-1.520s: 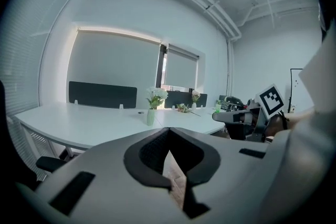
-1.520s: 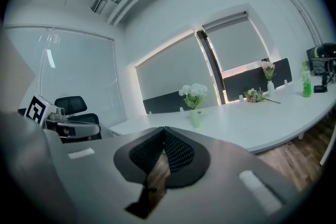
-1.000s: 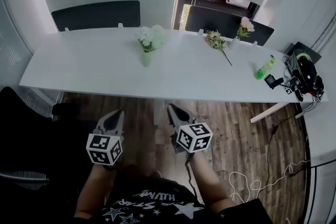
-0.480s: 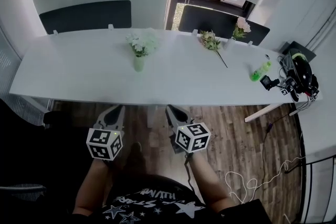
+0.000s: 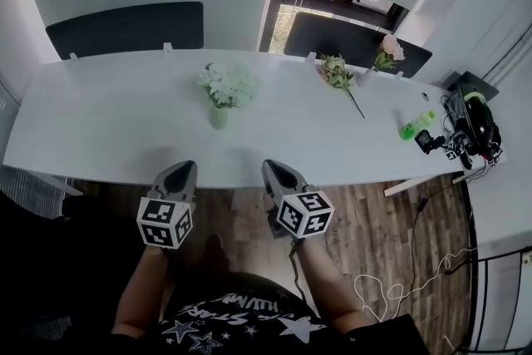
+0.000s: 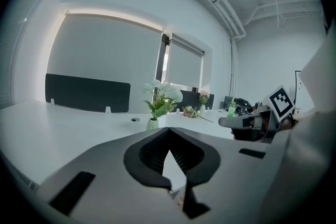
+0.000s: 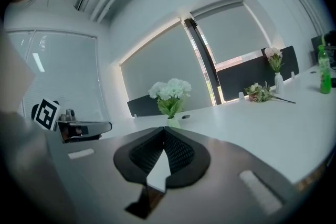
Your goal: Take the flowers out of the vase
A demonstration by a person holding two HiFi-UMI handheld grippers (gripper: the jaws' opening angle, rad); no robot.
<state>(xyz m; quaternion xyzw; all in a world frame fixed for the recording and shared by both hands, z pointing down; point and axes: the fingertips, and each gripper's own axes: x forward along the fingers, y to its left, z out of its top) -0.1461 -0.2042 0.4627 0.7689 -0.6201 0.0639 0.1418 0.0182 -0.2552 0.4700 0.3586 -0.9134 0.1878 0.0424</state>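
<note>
A bunch of white flowers (image 5: 223, 84) stands in a small pale green vase (image 5: 219, 118) near the middle of the long white table (image 5: 108, 120). Both gripper views show the flowers (image 6: 162, 94) (image 7: 170, 89) and vase (image 6: 153, 124) (image 7: 172, 121) straight ahead, well beyond the jaws. My left gripper (image 5: 182, 170) and right gripper (image 5: 273, 169) hover side by side at the table's front edge, both shut and empty. The jaws meet at a point in each gripper view (image 6: 169, 130) (image 7: 164, 129).
A loose flower bunch (image 5: 340, 76) lies on the table to the right. A pink flower (image 5: 388, 51) in a small vase stands further right, then a green bottle (image 5: 418, 125) and a headset with cables (image 5: 475, 125). Dark screens (image 5: 125, 27) back the table.
The table has drawn nearer in the head view. Both grippers now reach its front edge, where before they were over the wooden floor. Both stay shut.
</note>
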